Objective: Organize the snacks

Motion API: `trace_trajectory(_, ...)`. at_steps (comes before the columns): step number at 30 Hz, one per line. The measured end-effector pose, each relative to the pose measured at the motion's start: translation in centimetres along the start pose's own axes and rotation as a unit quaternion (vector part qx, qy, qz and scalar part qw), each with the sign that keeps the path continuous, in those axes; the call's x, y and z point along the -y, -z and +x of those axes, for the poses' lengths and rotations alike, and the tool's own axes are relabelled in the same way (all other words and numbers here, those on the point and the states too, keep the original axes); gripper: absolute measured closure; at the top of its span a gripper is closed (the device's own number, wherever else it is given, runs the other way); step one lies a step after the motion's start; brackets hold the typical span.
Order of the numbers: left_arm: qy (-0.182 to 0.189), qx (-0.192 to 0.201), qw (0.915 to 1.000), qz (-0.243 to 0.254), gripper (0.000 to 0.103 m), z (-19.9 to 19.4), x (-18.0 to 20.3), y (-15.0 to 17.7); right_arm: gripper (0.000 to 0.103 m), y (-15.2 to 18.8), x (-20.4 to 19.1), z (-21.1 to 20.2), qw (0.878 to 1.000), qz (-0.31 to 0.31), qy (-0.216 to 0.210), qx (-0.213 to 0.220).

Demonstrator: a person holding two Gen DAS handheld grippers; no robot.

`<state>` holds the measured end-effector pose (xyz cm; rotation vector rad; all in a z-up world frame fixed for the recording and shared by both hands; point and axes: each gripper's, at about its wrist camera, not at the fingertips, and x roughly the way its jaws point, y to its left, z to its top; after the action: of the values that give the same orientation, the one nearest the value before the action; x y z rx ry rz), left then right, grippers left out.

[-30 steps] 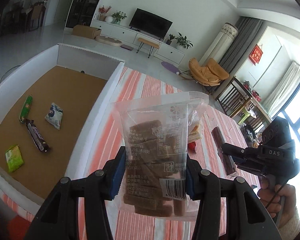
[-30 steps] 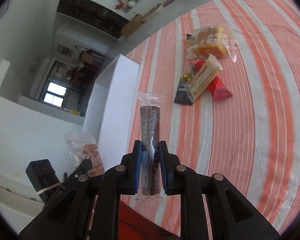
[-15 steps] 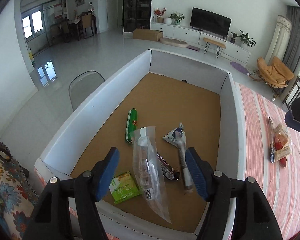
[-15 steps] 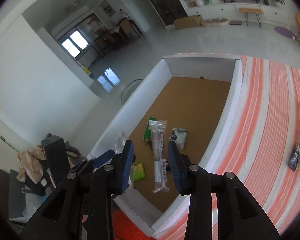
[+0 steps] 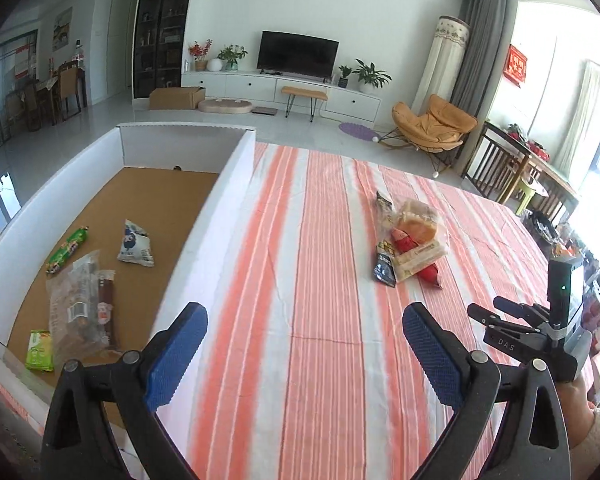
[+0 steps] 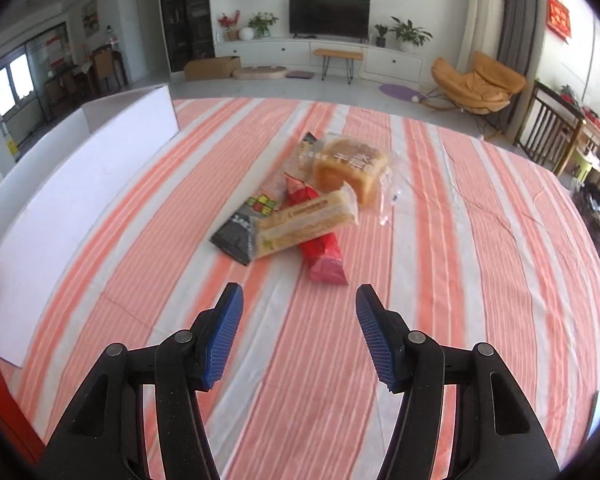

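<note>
Snacks on cloth: a pile (image 6: 300, 204) is lying on the striped worktop (image 6: 460, 280), with a bread bun pack (image 6: 352, 168), yellow sandwich pack (image 6: 304, 220), red pack (image 6: 320, 244) and black pack (image 6: 240, 228) overlapping.
Snacks in box: a clear biscuit bag (image 5: 74, 304), brown bar (image 5: 105, 300), green stick (image 5: 66, 250), white pouch (image 5: 134, 242) and green packet (image 5: 40, 350) are lying in the white box (image 5: 204, 232).
Left gripper (image 5: 300, 344): fingers are spreading wide, nothing between them.
Right gripper (image 6: 300, 332): fingers are parting, empty, pointing at the pile.
</note>
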<state>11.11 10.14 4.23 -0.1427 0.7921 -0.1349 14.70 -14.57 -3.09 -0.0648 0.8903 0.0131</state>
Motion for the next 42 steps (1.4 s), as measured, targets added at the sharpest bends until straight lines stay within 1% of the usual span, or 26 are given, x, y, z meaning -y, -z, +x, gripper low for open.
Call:
trace_trajectory(3,0.002,-0.044,0.9986,0.031,0.005,4.8,4.5,1.5,0.041,2.2,4.0,0.3,0.999,0.009,0.046,-0.004)
trace_trajectory(6,0.0,-0.073,0.9967,0.036,0.005,8.8,7.4,3.2,0.041,2.9,6.6,0.5,0.998,0.024,0.062,-0.005)
trace_trajectory(10,-0.02,-0.074,0.9963,0.04,0.006,12.0,8.9,4.1,0.041,3.1,8.3,0.9,0.997,0.032,0.07,-0.002)
trace_trajectory(14,-0.041,-0.066,0.9955,0.054,0.006,13.7,10.0,3.7,0.041,3.0,8.8,1.6,0.997,0.031,0.073,-0.004)
trace_trajectory(17,-0.048,-0.076,0.994,0.062,0.006,14.9,10.5,3.5,0.041,3.7,9.6,2.0,0.997,0.036,0.067,-0.003)
trace_trajectory(21,-0.054,-0.099,0.9917,0.062,0.006,16.5,10.4,4.0,0.04,3.6,9.7,2.1,0.997,0.042,0.058,-0.004)
trace_trajectory(23,-0.061,-0.085,0.9921,0.071,0.004,16.5,10.6,4.4,0.039,3.5,9.7,2.1,0.997,0.044,0.057,-0.005)
trace_trajectory(27,-0.063,-0.088,0.9922,0.062,0.0,16.6,10.3,4.4,0.034,3.7,10.1,2.3,0.997,0.053,0.058,-0.007)
trace_trajectory(33,-0.064,-0.089,0.9921,0.061,0.0,16.6,10.2,4.3,0.028,4.1,11.0,2.5,0.996,0.075,0.04,-0.012)
trace_trajectory(42,-0.064,-0.088,0.9921,0.061,0.0,16.6,10.2,4.3,0.024,4.0,10.8,2.6,0.996,0.073,0.041,-0.014)
